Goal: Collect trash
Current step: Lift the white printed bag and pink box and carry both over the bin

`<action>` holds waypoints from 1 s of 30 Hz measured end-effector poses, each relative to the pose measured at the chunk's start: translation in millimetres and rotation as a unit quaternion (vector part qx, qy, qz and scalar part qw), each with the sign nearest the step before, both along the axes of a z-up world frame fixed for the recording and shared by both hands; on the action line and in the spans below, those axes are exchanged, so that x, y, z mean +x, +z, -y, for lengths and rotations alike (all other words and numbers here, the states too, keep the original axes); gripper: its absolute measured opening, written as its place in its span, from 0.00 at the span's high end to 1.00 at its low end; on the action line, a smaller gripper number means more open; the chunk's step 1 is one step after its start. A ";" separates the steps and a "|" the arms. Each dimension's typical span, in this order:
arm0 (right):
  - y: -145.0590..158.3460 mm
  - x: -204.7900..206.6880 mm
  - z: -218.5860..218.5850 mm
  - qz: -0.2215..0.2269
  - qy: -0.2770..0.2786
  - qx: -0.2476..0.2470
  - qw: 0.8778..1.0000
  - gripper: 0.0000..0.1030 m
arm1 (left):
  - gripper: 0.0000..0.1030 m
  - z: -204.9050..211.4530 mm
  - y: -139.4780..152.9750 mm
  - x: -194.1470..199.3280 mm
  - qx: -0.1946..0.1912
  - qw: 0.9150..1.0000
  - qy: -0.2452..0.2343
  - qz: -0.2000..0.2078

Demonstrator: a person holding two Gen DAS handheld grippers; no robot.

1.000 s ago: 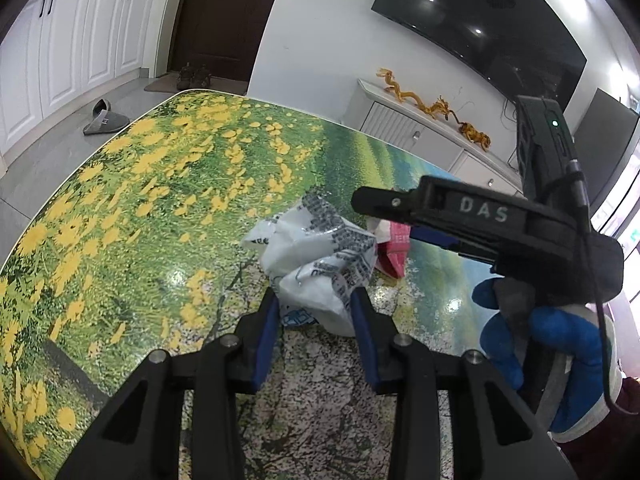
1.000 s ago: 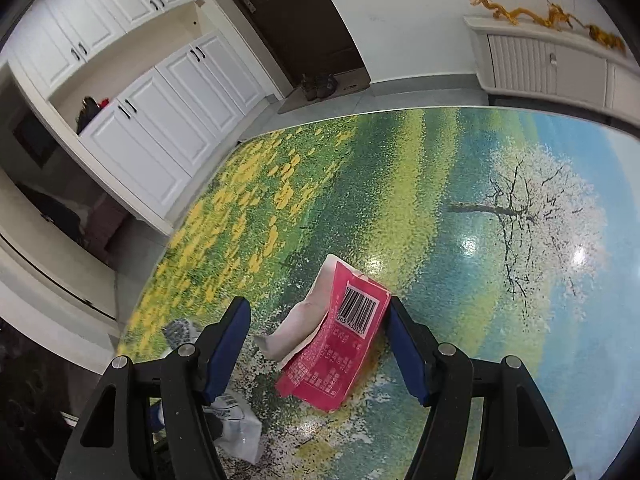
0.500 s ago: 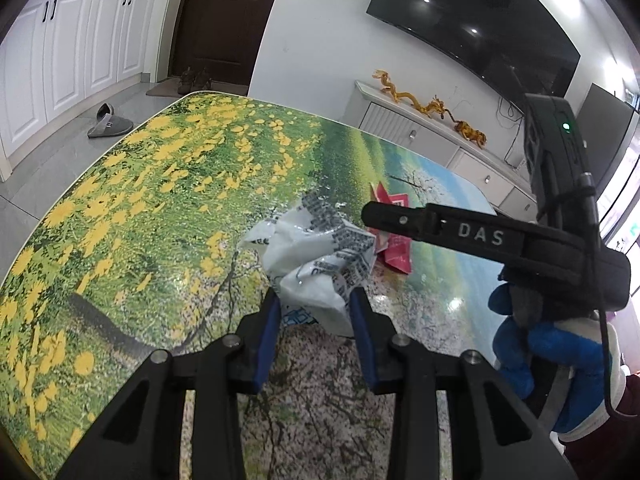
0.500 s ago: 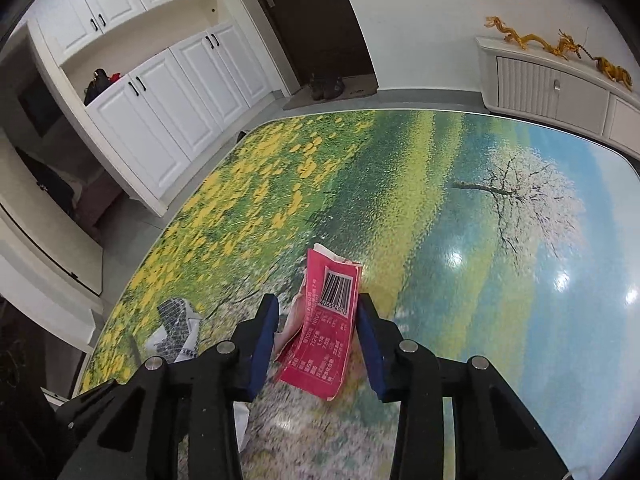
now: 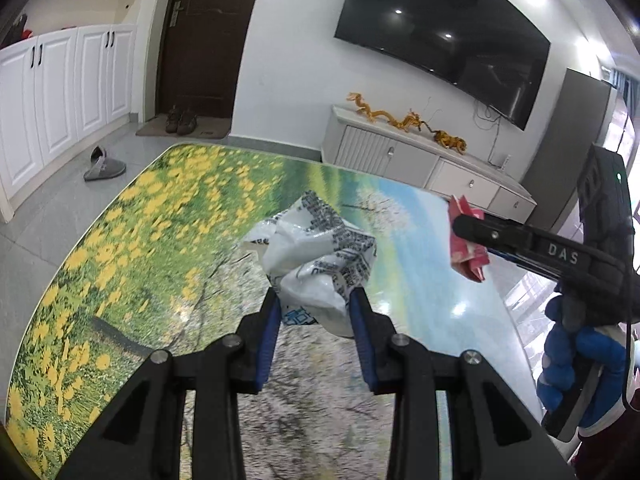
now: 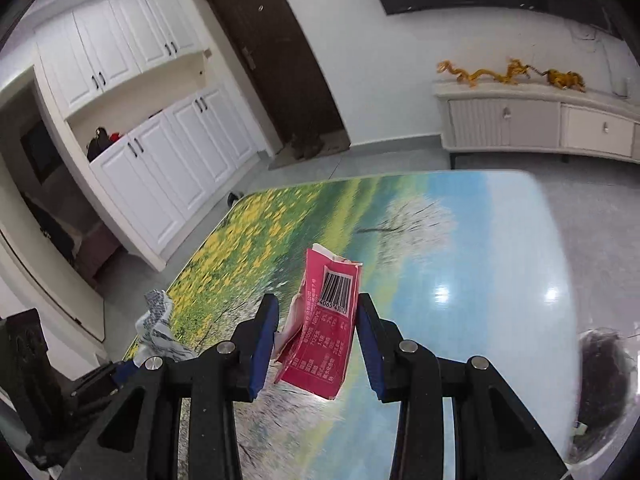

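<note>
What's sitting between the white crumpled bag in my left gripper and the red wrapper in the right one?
Nothing: in the left wrist view, only bare printed tabletop shows between the white crumpled bag and the red wrapper.

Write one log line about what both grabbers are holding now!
left gripper: shut on white bag | right gripper: shut on red wrapper | both above table

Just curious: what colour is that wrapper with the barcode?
Pinkish red wrapper, white barcode patch; the right wrist view shows it best.

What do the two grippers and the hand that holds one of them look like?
Both grippers, left gripper and right gripper, have black frames, silver bolts and blue pads. The right gripper's side bears white "DAS" lettering, a green light and a black cable. A blue glove covers the hand.
</note>
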State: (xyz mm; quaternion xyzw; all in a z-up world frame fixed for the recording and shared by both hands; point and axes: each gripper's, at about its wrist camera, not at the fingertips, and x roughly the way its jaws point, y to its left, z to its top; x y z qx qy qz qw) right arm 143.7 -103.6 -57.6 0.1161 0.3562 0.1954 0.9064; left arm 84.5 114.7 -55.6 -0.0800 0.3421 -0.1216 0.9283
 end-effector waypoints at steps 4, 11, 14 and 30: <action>12.4 -17.3 45.5 0.021 -0.042 0.002 0.999 0.64 | 0.68 30.9 19.1 1.1 0.007 0.999 -0.029 0.017; 15.6 -38.4 128.3 0.032 -0.133 0.022 0.990 0.64 | 0.68 103.2 37.7 9.5 0.013 0.995 -0.097 0.025; 11.7 -48.5 161.1 0.034 -0.172 0.023 0.984 0.64 | 0.68 140.5 39.5 15.6 0.019 0.991 -0.128 0.022; -77.4 -64.9 313.0 -0.051 -0.317 0.062 0.945 0.63 | 0.66 347.4 -25.5 58.4 0.079 0.956 -0.273 -0.076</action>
